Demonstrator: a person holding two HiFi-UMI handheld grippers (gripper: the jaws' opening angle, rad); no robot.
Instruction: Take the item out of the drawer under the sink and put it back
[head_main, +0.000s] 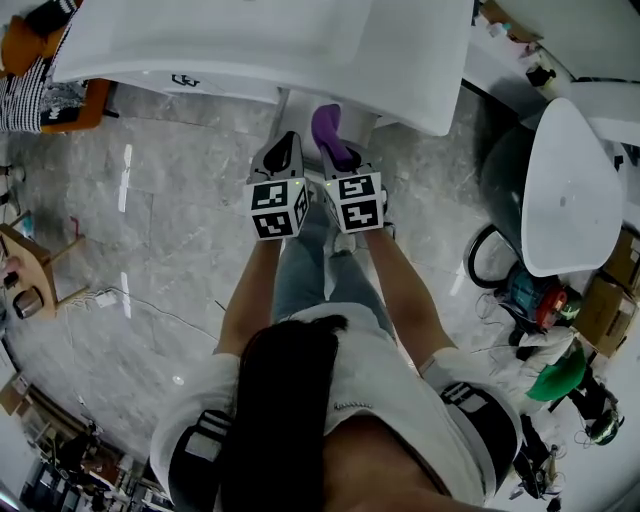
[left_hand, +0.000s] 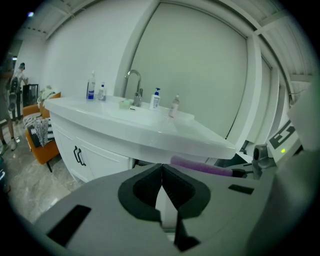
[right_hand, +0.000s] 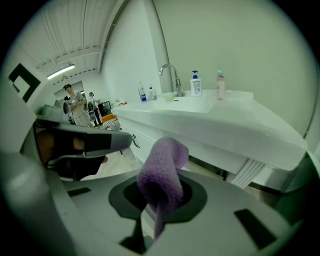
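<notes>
R claw (right_hand: 156, 197) gripping purple cloth (right_hand: 162, 167) (towel?), L claw (left_hand: 161, 175) closed, empty

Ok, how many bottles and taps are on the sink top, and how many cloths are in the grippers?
Bottles: 4
Tap: 1
Purple cloth: 1
Total: 6
</notes>
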